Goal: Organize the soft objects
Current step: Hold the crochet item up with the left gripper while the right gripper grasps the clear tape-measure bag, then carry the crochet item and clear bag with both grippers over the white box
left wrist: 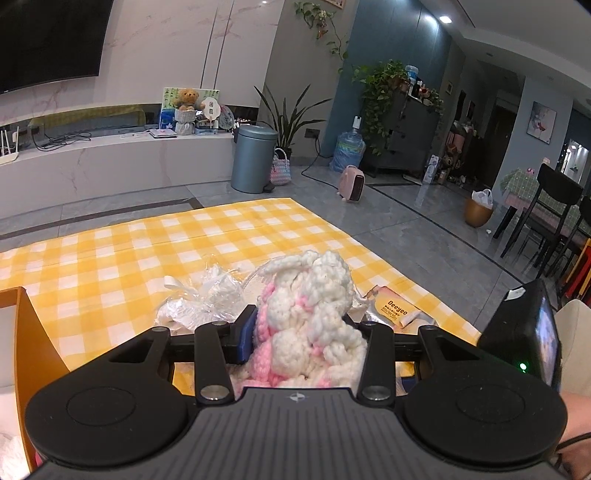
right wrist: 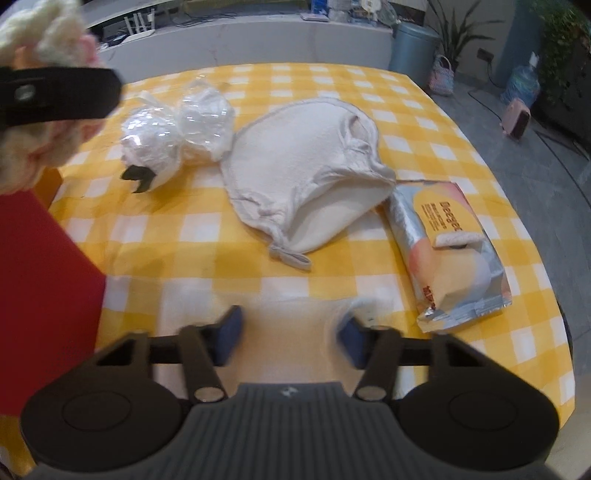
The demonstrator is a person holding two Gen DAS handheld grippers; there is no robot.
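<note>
A chunky pink and white knitted piece [left wrist: 314,295] is pinched between the blue pads of my left gripper [left wrist: 299,325], lifted above the yellow checked tablecloth [left wrist: 147,251]. The right wrist view catches that same knit [right wrist: 44,33] at the top left, with one black left finger [right wrist: 59,92] across it. My right gripper [right wrist: 291,332] hovers low over the cloth near the table's front edge, open, with nothing between its blue pads [right wrist: 229,332]. Beyond it lie a beige fabric pouch [right wrist: 306,162] and a white soft item wrapped in clear plastic [right wrist: 177,129].
A silver and orange wipes pack [right wrist: 454,251] lies right of the pouch. A red box [right wrist: 44,266] stands at the table's left side. Past the table's far edge are a grey bin [left wrist: 255,158], a pink heater [left wrist: 352,182] and dark chairs [left wrist: 546,218].
</note>
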